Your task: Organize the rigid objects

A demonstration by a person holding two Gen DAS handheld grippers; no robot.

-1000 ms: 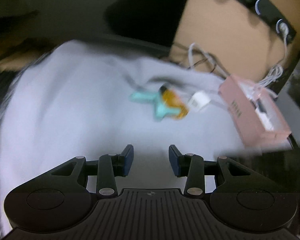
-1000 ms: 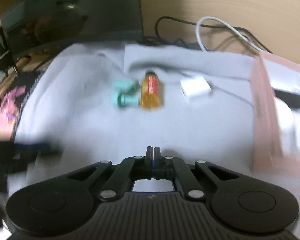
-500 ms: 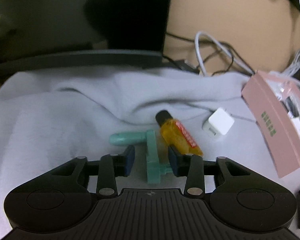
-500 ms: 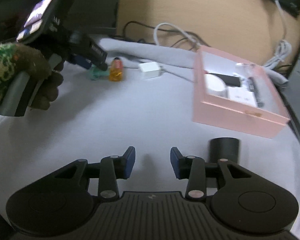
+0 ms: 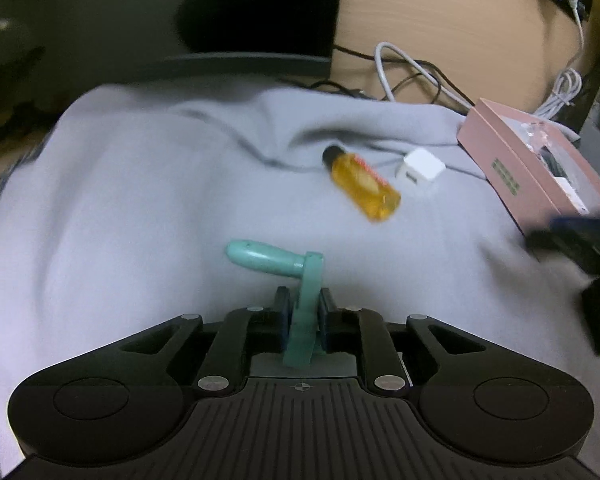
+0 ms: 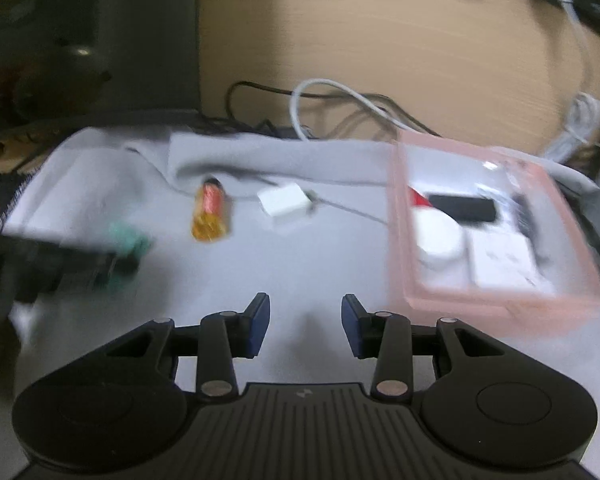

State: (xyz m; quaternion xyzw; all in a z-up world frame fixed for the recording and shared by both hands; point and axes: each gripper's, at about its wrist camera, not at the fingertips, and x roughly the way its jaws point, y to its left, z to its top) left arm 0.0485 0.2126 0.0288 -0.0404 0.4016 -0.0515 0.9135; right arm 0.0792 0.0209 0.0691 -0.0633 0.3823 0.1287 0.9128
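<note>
One piece in hand, two left out

Our left gripper (image 5: 303, 316) clamps the teal tool (image 5: 300, 280) above the cloth (image 5: 140, 200); right gripper (image 6: 305, 324) fingers gape, empty. Bottle (image 5: 362, 182) and charger (image 5: 420, 170) lie outside the pink box (image 6: 500, 304), already partly filled.

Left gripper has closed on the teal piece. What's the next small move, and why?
Probably lift it and carry it right toward the pink box. The left gripper is shut on the teal L-shaped piece, the box lies open with items already inside, and the right gripper is open and empty.
</note>
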